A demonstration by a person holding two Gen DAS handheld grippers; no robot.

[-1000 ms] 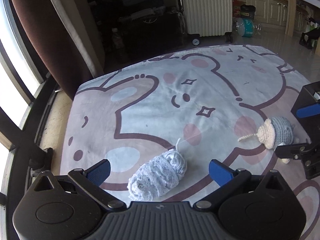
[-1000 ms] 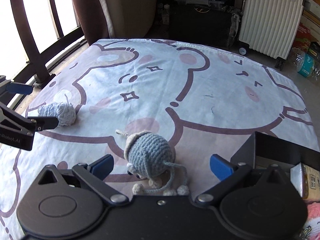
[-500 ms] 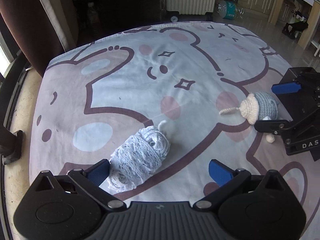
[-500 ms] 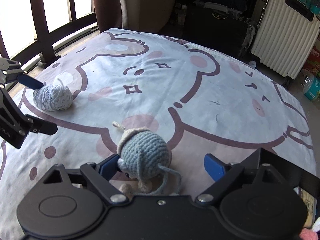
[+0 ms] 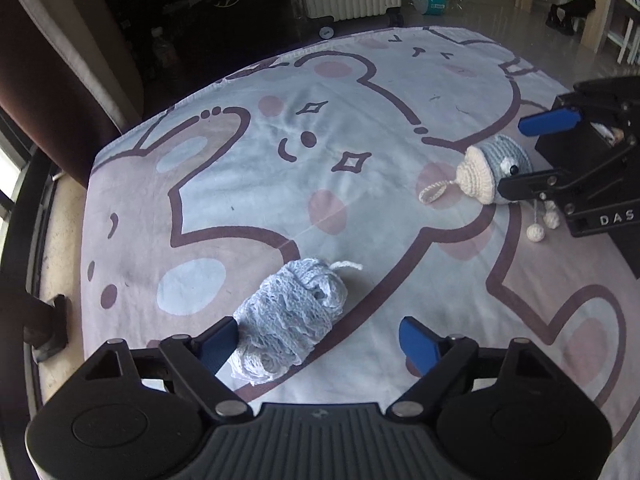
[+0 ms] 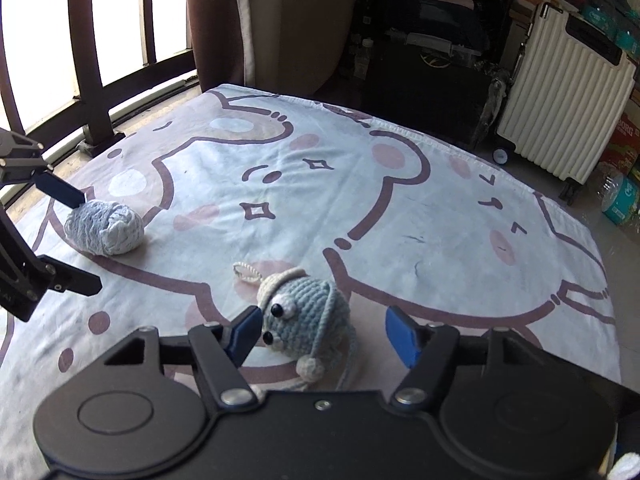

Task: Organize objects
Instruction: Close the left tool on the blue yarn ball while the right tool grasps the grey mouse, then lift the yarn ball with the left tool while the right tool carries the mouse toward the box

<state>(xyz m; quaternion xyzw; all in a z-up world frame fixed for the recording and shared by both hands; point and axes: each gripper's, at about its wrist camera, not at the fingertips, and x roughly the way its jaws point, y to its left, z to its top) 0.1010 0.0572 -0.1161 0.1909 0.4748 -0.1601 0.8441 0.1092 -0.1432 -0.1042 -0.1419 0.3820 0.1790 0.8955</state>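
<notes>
Left gripper [image 5: 320,340] brackets a pale-blue yarn ball [image 5: 290,322] on the bear-print blanket [image 5: 248,184]; its jaws are closing, one pad at the yarn, the other apart. The ball's long axis runs diagonally across the gap. Right gripper [image 6: 324,334] likewise closes around the crocheted doll [image 6: 306,316], not yet clamped.

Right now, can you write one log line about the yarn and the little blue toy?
left gripper: closing around yarn ball | right gripper: closing around crochet toy | both on blanket
</notes>
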